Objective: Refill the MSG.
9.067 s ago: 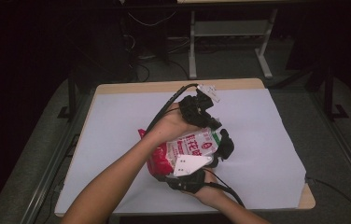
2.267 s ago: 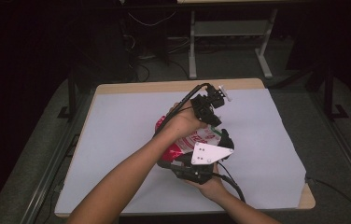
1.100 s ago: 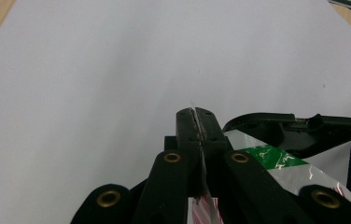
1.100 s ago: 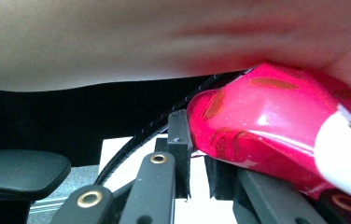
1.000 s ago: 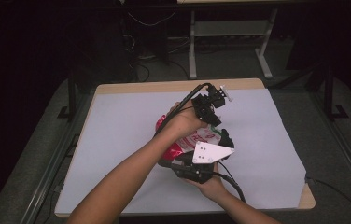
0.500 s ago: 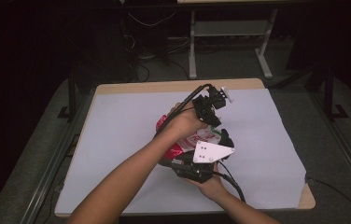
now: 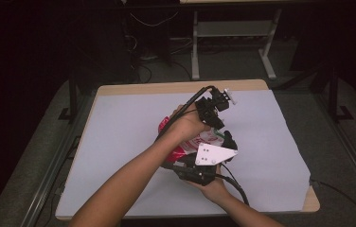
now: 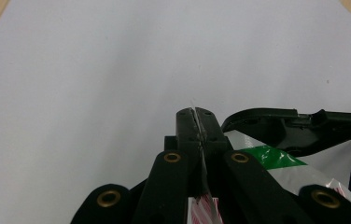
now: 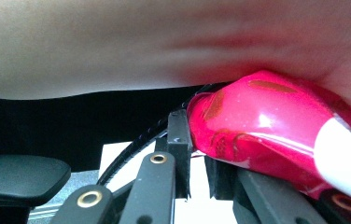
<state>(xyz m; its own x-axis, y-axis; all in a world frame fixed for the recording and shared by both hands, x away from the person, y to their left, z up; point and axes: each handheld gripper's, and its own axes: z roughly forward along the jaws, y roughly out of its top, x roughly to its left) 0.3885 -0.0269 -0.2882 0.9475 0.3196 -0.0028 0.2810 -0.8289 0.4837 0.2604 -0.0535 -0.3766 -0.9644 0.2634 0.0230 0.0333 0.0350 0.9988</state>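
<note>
Left hand-held gripper (image 8: 197, 122) pinched tight on the snack bag's (image 7: 185, 150) edge; right hand-held gripper (image 9: 197, 154) likewise.

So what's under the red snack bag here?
The white sheet covering the table lies below the red snack bag, which both grippers, left and right, pinch. Hands hide whether the bag's underside touches the sheet.

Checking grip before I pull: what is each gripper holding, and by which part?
Both hold the snack bag. The left gripper pinches a thin edge of it; the right gripper clamps its red end, near a corner.
</note>
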